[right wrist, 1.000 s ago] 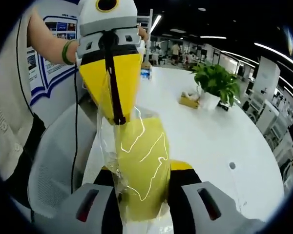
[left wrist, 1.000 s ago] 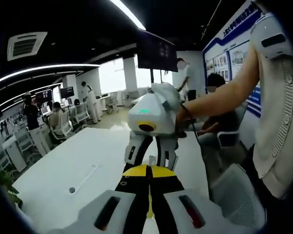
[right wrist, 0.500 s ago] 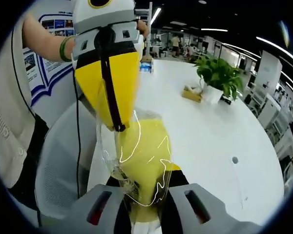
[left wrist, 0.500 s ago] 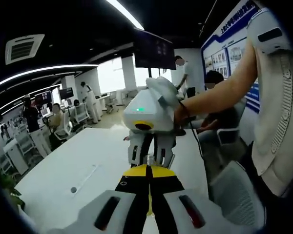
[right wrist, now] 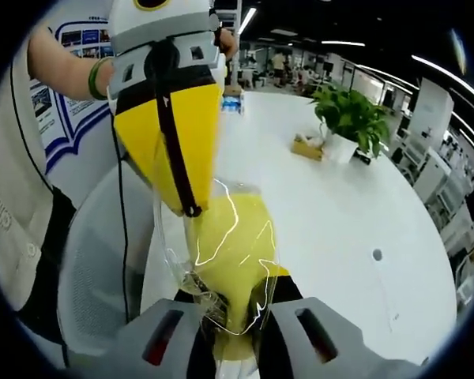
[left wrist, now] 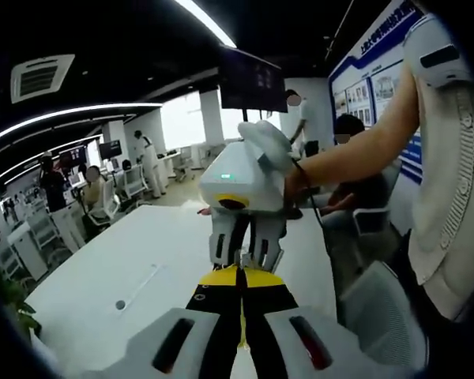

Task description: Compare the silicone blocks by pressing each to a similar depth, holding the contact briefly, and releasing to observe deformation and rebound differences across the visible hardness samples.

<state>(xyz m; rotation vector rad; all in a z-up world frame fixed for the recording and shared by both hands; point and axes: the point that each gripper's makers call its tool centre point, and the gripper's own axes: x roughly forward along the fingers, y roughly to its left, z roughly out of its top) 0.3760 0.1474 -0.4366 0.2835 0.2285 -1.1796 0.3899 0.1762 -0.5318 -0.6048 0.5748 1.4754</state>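
Between the right gripper's (right wrist: 229, 328) two jaws, at the bottom of the right gripper view, sits a yellow silicone block (right wrist: 229, 253) wrapped in a clear plastic bag (right wrist: 174, 253); the jaws are closed on the bagged block from either side. The bag is crinkled and glossy with bright reflections, and the block's lower end is hidden between the jaws. At the top of the bag, the left gripper (right wrist: 189, 209) comes down with its yellow, black-edged jaws brought together to a tip that touches the bag's upper part; whether they pinch the film or only press on it cannot be told. In the left gripper view the left gripper's (left wrist: 238, 272) own jaws are shut together, their yellow tips meeting just below the right gripper (left wrist: 245, 253), whose white body hangs above, held by a person's hand (left wrist: 296, 185). Both grippers are held in the air off the near edge of a white table (right wrist: 340, 213). Toward its far end stand a potted plant (right wrist: 347, 118) and a small box (right wrist: 306, 147), too small to read. A white mesh chair (right wrist: 103, 268) stands beside the table's near edge, partly hidden by the grippers.
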